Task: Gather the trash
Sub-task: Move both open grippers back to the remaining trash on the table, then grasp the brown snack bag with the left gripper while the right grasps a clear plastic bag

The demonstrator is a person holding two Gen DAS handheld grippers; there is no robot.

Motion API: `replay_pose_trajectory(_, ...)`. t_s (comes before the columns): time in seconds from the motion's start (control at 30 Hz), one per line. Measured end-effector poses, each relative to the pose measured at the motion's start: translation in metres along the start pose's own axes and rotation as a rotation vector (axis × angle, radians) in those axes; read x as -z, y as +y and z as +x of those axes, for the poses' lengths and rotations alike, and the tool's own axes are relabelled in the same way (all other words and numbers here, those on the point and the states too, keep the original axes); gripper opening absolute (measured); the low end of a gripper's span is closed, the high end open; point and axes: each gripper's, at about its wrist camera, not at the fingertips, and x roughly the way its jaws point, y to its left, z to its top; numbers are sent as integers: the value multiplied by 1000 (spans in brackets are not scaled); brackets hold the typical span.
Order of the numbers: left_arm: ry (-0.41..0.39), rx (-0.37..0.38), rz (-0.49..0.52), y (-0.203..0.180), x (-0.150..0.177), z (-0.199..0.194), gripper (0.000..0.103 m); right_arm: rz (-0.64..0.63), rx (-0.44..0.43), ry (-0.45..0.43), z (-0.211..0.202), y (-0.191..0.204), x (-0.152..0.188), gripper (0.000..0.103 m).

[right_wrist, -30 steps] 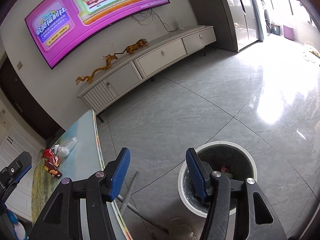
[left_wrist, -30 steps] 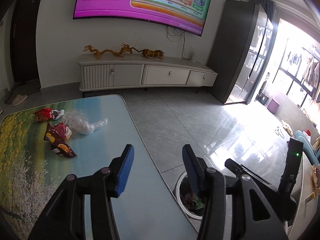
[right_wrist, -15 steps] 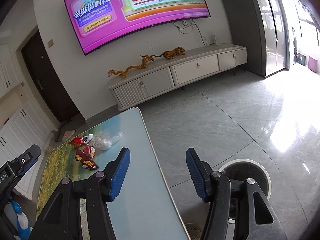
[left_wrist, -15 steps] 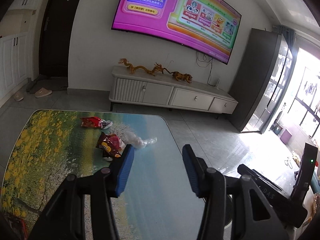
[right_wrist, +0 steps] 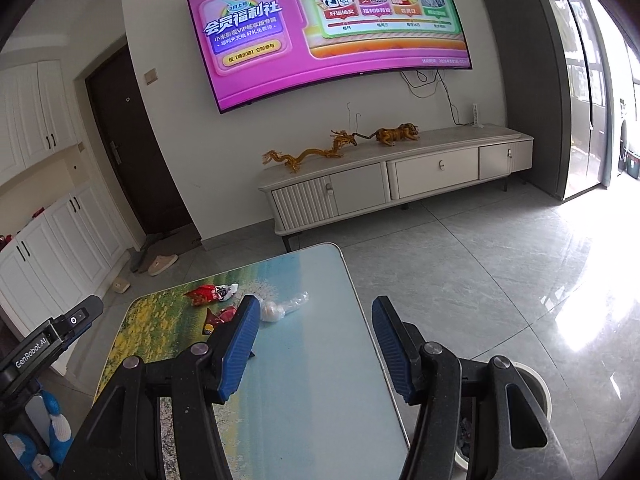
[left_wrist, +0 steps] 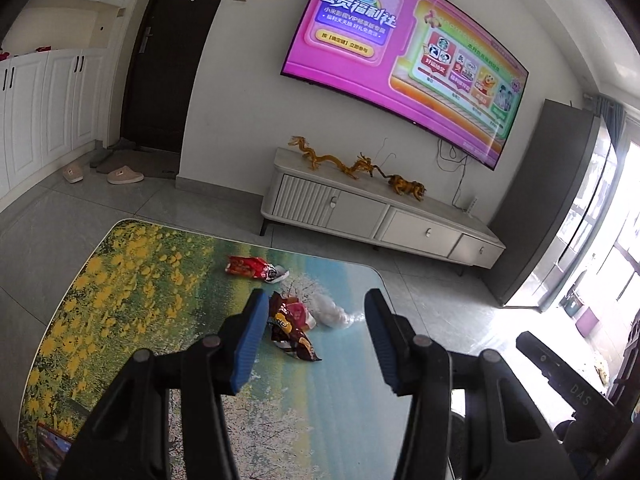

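Snack wrappers lie in a loose cluster toward the far end of the picture-printed table [left_wrist: 168,280]: a red wrapper [left_wrist: 250,268] farthest off, a dark brown wrapper [left_wrist: 292,330] nearer, and a crumpled clear plastic bag [left_wrist: 332,314] just beside the brown one. The left gripper [left_wrist: 316,340] hangs above the table with its blue-padded jaws spread wide and nothing between them. The right gripper [right_wrist: 312,350] is likewise wide apart and empty. Only the right wrist view shows the round white bin [right_wrist: 536,390] on the tiled floor beside the table, and the left gripper's body bearing "GenRobot.AI". In the left wrist view the other gripper's body reads "DAS". The wall television [right_wrist: 332,28] shows Chinese text on pink.
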Motion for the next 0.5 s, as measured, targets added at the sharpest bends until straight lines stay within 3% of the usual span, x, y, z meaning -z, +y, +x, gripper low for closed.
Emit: replay_pose_trajectory(0.5, -16, -16, 12, -3, -26, 10, 48, -54, -82, -19, 22, 25, -26, 57)
